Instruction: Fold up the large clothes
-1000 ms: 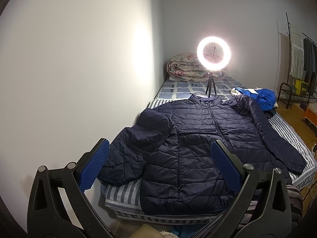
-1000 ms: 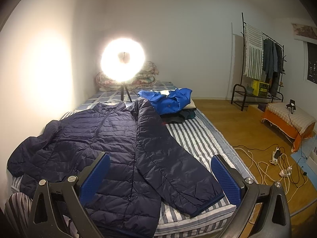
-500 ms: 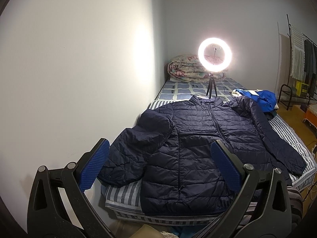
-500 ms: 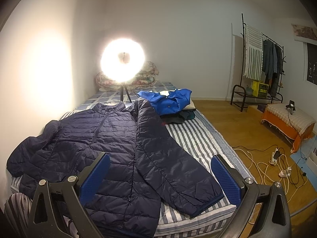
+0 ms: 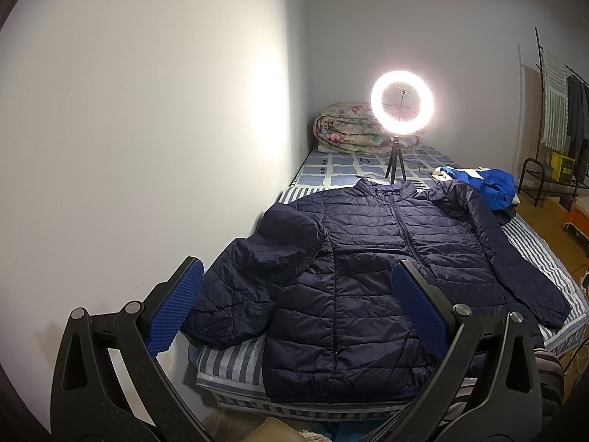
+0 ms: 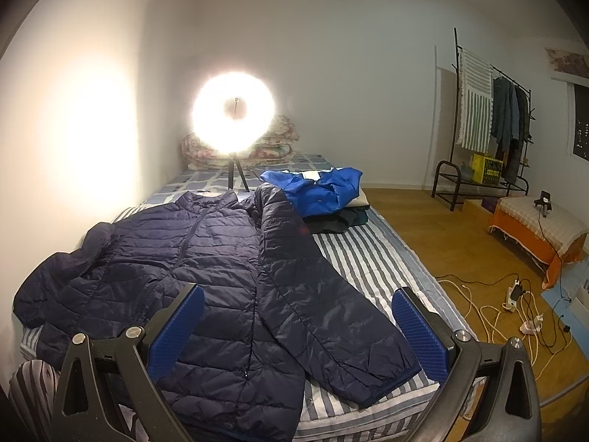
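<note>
Almost nothing changed over last second: we keep left tongs (image 5: 294,309) and right tongs (image 6: 298,328) released, hovering above navy jacket (image 5: 368,258), spread flat on bed (image 6: 371,258). Folding unstarted; sleeves next, we judge.

One navy puffer jacket (image 5: 386,269) spread on one bed (image 6: 371,258). One blue garment (image 6: 320,191) atop a small clothes pile. One lit ring light (image 5: 402,102) on tripod. One rolled quilt (image 5: 346,129). One clothes rack (image 6: 486,125). Two grippers, two blue-padded fingers (image 5: 176,309) each.
</note>
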`<action>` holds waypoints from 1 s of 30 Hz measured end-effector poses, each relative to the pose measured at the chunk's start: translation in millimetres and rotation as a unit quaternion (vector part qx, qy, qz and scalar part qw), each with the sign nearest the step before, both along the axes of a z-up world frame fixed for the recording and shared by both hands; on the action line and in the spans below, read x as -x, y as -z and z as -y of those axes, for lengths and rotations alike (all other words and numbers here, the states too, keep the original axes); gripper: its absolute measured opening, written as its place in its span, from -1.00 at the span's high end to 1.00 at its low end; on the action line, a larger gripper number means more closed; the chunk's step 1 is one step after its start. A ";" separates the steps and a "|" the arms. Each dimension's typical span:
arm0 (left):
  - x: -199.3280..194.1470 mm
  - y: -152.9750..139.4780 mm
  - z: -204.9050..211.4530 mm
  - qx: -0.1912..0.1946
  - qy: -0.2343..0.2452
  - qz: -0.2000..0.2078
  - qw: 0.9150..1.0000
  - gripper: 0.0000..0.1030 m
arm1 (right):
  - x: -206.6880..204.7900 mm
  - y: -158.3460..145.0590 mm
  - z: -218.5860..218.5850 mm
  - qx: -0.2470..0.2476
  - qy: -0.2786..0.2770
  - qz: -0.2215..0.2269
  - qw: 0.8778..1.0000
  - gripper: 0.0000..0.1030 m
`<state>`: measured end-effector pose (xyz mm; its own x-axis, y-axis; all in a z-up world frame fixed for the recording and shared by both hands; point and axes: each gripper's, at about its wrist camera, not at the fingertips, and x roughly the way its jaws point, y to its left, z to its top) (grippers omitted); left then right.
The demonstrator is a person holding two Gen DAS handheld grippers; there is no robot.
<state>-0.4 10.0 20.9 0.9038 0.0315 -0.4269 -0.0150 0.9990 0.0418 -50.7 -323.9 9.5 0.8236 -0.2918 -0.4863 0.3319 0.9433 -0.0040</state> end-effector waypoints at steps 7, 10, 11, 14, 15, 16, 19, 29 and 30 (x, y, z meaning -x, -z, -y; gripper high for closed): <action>-7.0 -2.1 -6.1 0.001 -0.004 -0.001 1.000 -1.00 | -9.8 -0.7 -6.2 0.004 -0.011 0.003 1.000 -0.99; -9.9 -1.3 -8.1 0.002 -0.005 -0.001 1.000 -1.00 | -15.1 -3.3 -10.4 0.009 -0.017 0.005 1.000 -0.99; -11.1 -1.1 -8.7 0.002 -0.006 0.000 1.000 -1.00 | -16.8 -3.8 -11.1 0.009 -0.019 0.006 1.000 -0.99; -11.8 3.5 -8.8 0.001 -0.007 0.001 1.000 -1.00 | -23.8 -6.3 -15.5 0.014 -0.028 0.008 0.999 -0.99; -12.4 3.7 -8.8 0.001 -0.007 0.000 1.000 -1.00 | -27.2 -7.6 -17.8 0.017 -0.033 0.009 0.999 -0.99; -13.0 5.0 -9.8 0.001 -0.007 0.000 1.000 -1.00 | -29.3 -8.3 -19.7 0.020 -0.036 0.009 0.999 -0.99; -16.0 8.2 -13.0 0.001 -0.009 0.000 1.000 -1.00 | -39.7 -11.3 -27.1 0.026 -0.048 0.012 0.998 -0.99; -16.1 17.1 -23.6 -0.013 -0.023 0.005 1.000 -1.00 | -83.2 -24.1 -68.8 0.083 -0.126 0.057 0.987 -0.99; -15.4 19.2 -25.8 -0.018 -0.024 0.005 1.000 -1.00 | -87.6 -26.1 -73.1 0.089 -0.138 0.065 0.984 -0.99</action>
